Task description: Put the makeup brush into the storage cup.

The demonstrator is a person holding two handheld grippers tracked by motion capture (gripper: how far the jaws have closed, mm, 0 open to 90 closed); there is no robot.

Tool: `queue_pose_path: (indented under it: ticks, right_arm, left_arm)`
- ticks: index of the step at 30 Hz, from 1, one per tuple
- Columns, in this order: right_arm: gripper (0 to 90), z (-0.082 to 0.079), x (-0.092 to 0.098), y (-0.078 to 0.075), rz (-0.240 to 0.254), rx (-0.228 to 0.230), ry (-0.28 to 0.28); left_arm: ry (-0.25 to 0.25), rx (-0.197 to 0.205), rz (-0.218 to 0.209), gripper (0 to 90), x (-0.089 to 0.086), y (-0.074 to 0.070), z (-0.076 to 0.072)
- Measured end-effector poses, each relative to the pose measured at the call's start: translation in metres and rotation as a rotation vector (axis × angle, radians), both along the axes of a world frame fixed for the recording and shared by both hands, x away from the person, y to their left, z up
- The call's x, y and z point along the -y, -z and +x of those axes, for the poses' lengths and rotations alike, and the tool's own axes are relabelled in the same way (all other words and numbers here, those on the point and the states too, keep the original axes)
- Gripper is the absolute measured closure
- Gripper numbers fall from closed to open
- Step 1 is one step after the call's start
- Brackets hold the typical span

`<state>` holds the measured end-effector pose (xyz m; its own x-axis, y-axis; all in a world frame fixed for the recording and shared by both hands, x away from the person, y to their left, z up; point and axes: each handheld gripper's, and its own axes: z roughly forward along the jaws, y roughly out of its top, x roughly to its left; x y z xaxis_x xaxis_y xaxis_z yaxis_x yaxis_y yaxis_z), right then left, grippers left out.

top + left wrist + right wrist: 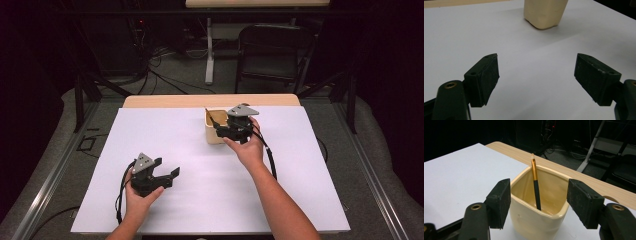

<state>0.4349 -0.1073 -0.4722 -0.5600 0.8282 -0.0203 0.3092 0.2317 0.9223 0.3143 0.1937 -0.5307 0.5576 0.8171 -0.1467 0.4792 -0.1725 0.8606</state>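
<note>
Left first: our left tongs (167, 176) hang low over the white-covered table (200, 200) w/ jaws spread wide, nothing between them. In the left gripper view they face the pale cream square ceramic cup (545, 12) from well apart.

Moving right: the cup (214, 131) sits near the table's far edge, centre-right. Inside it a thin brush w/ black handle and gold ferrule (535, 185) leans, tip poking above the rim. Our right tongs (539, 202) are spread too, one jaw either side of the cup, approx at rim height. Can't tell if the pads touch the walls yet.

Risks, as we judge them:
- Glazed walls look slick and taper downward; a squeeze near the rim may let the cup slip or tip.
- A tilt sends the brush sliding or falling out.
- The cup is near the far edge, so a shove fwd could push it off the white cover.
- Left tongs are too far away to steady anything.
</note>
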Motion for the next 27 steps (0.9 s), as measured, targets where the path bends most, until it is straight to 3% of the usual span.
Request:
queue_pose_path:
  ticks: [6,27]
  right_arm:
    - [35.8,-0.005,0.001,-0.002,0.012,0.015,-0.006]
    - [35.8,-0.026,0.004,0.002,0.001,0.006,-0.027]
  left_arm:
    - [0.0,0.0,0.0,19.9,0.0,0.0,0.0]
    - [-0.002,-0.002,-0.006,19.9,0.0,0.0,0.0]
